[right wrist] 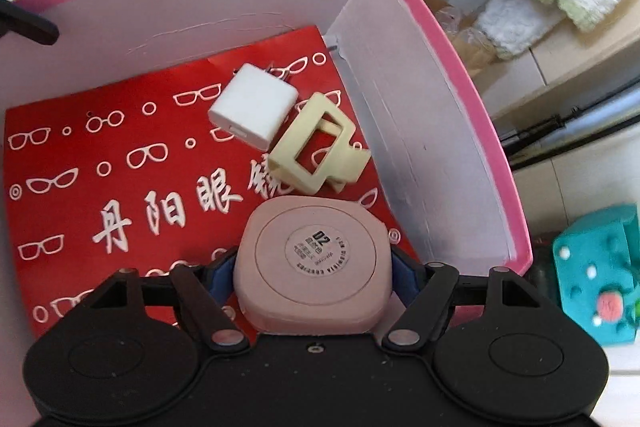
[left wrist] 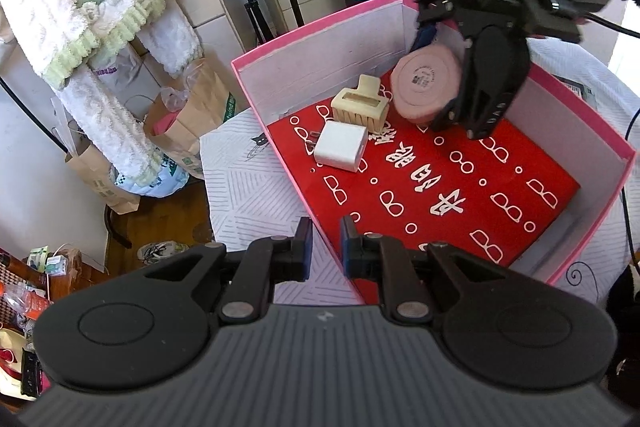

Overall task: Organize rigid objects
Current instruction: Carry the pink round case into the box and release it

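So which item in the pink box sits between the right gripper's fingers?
The pink round compact; the white charger and cream hair claw lie apart, beyond it.

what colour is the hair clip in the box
Pale cream-yellow. The hair clip shows best in the right wrist view, beside the white charger.

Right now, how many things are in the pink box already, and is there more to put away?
Done: the white charger and cream hair clip lie in the pink box. In hand: the pink compact sits between the right hand-held gripper's pads, low over the red sheet. The left hand-held gripper clamps the box's edge. Left: releasing the compact; nothing else shows waiting.
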The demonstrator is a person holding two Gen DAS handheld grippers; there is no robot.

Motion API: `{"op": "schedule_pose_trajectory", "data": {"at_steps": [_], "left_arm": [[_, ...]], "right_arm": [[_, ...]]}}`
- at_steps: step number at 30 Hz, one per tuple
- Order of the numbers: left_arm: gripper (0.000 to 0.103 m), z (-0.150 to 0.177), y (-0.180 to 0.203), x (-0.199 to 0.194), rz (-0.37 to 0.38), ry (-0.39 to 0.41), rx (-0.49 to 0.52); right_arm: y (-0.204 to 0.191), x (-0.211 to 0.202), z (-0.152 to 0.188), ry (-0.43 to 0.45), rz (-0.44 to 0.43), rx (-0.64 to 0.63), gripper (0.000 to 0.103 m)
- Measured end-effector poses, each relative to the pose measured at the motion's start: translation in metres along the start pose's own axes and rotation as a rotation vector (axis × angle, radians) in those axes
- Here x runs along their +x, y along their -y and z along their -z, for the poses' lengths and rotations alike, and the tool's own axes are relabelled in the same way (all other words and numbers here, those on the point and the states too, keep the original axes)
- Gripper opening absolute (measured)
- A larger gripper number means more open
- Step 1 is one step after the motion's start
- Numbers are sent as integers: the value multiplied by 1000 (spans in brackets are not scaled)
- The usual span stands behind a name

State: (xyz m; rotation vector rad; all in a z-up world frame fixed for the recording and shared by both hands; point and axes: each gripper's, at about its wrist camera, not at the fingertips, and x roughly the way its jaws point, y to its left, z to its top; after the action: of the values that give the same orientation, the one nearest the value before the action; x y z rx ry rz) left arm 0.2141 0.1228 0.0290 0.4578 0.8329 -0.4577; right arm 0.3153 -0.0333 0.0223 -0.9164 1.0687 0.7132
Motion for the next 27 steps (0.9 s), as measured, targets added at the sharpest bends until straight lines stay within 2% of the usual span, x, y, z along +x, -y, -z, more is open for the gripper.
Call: {"op": "schedule_pose_trajectory", "data": {"at_steps": [4, 6, 8, 13, 15, 21, 27], "left_arm": [[13, -1, -1, 0, 2, -1, -3], [13, 0, -1, 0, 0, 1, -4], [13, 0, -1, 0, 2, 4, -8], [13, -1, -2, 0, 5, 5, -22], [13, -1, -1, 0, -1, 6, -19], [13, -1, 3, 0, -23, 2, -26], [13, -4, 7, 1, -47, -12, -28]], "right_arm": [[5, 4, -1, 1, 95, 3, 85], [6, 0, 3, 23, 108, 16, 85], [9, -12, 8, 76, 84, 61, 85], [18, -71, 40, 299, 39, 244, 86], [19, -94, 60, 340, 17, 281, 86], [18, -128, 113, 341, 56, 373, 86], [13, -120, 170, 265, 65, 474, 86]]}}
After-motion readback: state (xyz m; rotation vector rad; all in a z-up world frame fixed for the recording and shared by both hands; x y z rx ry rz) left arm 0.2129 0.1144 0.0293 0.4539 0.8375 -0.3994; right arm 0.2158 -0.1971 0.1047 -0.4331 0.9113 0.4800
